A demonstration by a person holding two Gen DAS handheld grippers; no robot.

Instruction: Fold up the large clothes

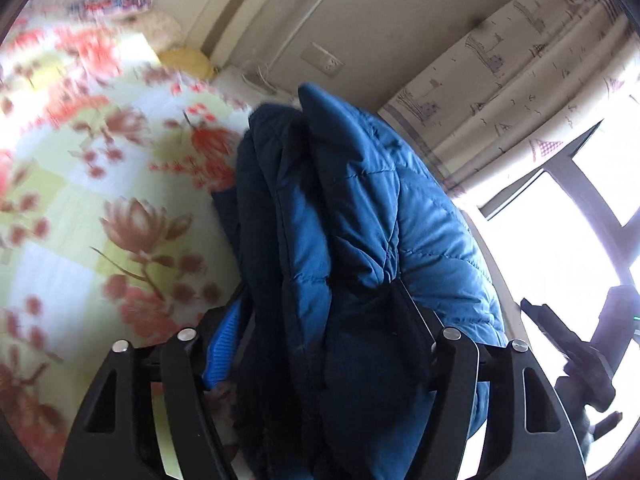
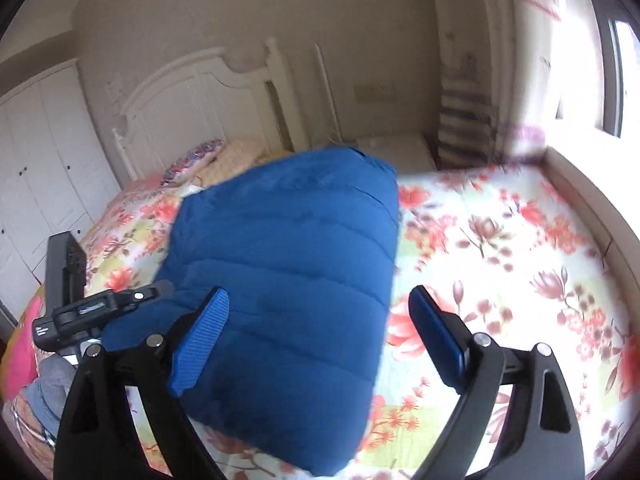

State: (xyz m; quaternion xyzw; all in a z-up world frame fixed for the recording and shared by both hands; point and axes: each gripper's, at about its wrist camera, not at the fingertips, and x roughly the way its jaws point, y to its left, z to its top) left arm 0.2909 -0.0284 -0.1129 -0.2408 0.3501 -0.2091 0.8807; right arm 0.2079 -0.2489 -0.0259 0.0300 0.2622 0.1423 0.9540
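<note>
A blue quilted puffer jacket (image 1: 352, 240) is bunched in thick folds between my left gripper's jaws (image 1: 320, 344), which are shut on it and hold it lifted beside the floral bedspread (image 1: 80, 200). In the right wrist view the same jacket (image 2: 288, 280) hangs as a folded blue block above the bed (image 2: 500, 240), with the left gripper (image 2: 92, 312) at its left edge. My right gripper (image 2: 320, 328) is open. Its blue-padded fingers (image 2: 200, 344) stand either side of the jacket's lower part without closing on it.
A white headboard (image 2: 192, 92) and pillows (image 2: 208, 160) are at the far end of the bed. White wardrobe doors (image 2: 36, 160) stand left. A patterned curtain (image 1: 520, 80) and bright window (image 1: 560, 240) are on the right. Clothes (image 2: 44, 392) lie at the bed's left edge.
</note>
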